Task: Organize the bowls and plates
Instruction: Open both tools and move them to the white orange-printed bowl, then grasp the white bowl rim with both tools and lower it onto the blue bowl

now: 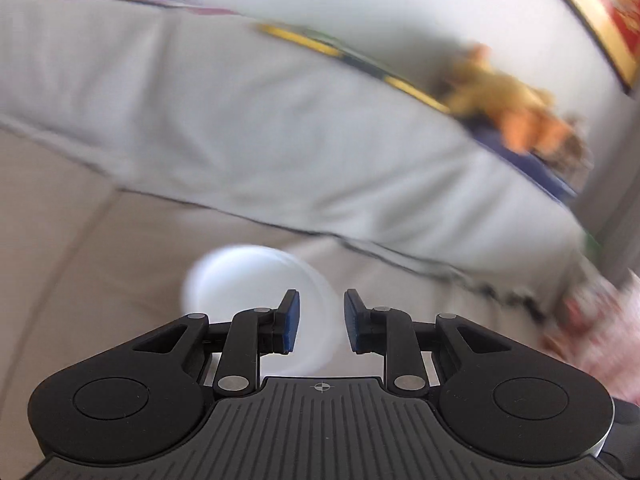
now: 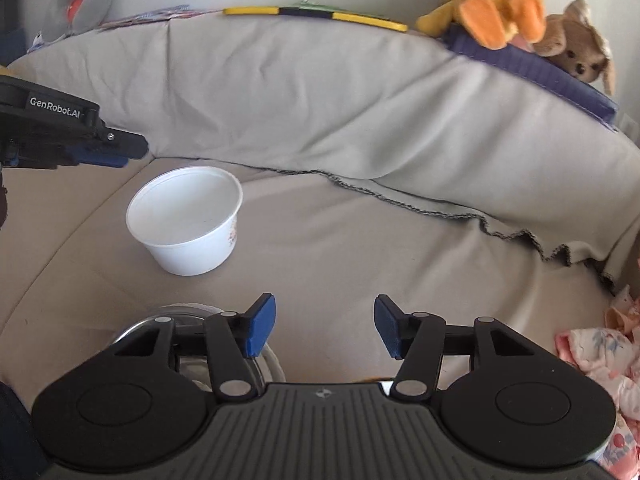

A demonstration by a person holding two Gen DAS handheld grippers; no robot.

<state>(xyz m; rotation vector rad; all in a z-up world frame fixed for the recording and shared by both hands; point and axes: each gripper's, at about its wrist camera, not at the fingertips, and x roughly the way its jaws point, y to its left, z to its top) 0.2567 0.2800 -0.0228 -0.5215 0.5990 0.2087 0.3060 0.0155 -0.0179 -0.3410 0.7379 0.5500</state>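
Note:
A white plastic bowl [image 2: 186,220] with a small flower print stands upright on the beige sofa seat. In the left wrist view it is blurred [image 1: 256,304], just beyond and below my left gripper [image 1: 321,321], which is open and empty. The left gripper also shows in the right wrist view [image 2: 120,152], above and left of the bowl. My right gripper [image 2: 325,326] is open and empty over the seat, nearer than the bowl. A metal-rimmed dish [image 2: 188,320] lies partly hidden under its left finger.
The sofa backrest [image 2: 320,112] with a grey cover rises behind. Plush toys [image 2: 500,4] and a blue cushion [image 2: 552,76] sit on top at the right. Pink floral cloth [image 2: 596,356] lies at the right edge. A yellow-black strip [image 2: 312,14] runs along the top.

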